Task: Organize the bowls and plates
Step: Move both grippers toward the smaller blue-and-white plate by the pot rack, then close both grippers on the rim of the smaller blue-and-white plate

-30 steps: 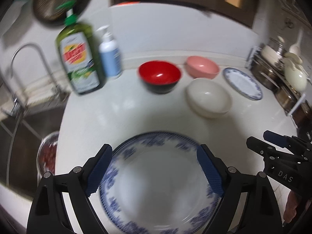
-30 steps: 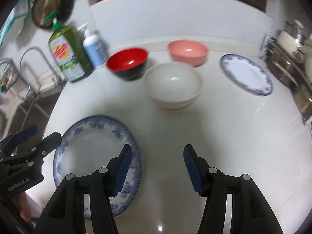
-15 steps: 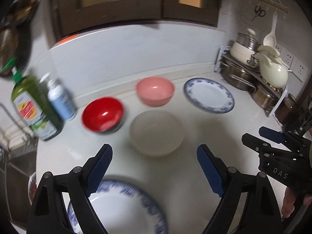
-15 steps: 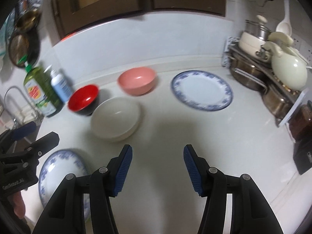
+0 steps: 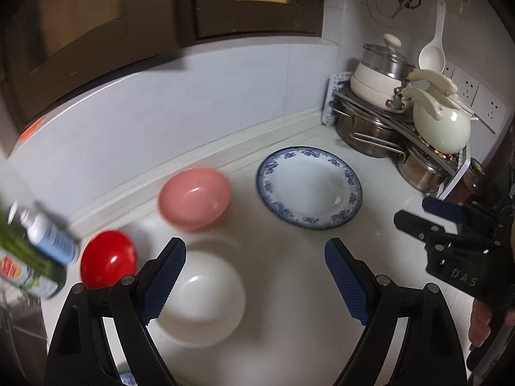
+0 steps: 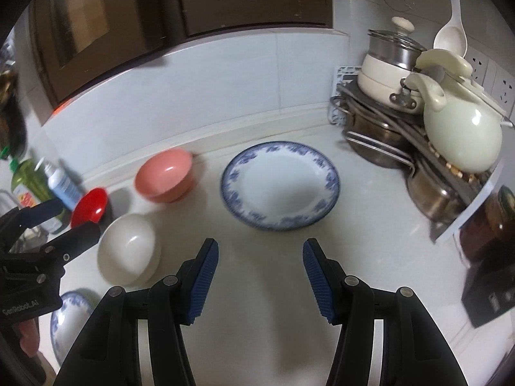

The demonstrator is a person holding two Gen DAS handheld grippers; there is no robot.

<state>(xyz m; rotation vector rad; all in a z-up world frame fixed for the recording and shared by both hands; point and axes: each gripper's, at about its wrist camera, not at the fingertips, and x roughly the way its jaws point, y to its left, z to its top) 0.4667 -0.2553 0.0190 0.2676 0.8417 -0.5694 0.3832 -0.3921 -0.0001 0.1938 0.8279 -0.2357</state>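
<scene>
My left gripper (image 5: pixel 254 254) hangs open and empty above the white counter, its left finger over the rim of a white bowl (image 5: pixel 199 296). Beyond it sit a red bowl (image 5: pixel 107 262), a pink bowl (image 5: pixel 194 197) and a blue-rimmed plate (image 5: pixel 309 188). My right gripper (image 6: pixel 260 247) is also open with nothing between its fingers, just short of that same plate (image 6: pixel 280 185). In the right wrist view the pink bowl (image 6: pixel 164 175), white bowl (image 6: pixel 127 251) and red bowl (image 6: pixel 90 207) lie to the left. A second blue-rimmed plate (image 6: pixel 69 318) shows at the bottom left.
A rack of steel pots (image 6: pixel 379 135) with a cream kettle (image 6: pixel 463 138) fills the back right corner. A dish-soap bottle (image 6: pixel 27 180) and a pump bottle (image 6: pixel 62 183) stand at the left. A dark jar (image 6: pixel 495 222) and a black box (image 6: pixel 489 292) sit at the right.
Both grippers have swung right and risen, away from the near blue plate toward the far plate. The near plate has slid out of the left wrist view. Neither gripper's opening changed.
</scene>
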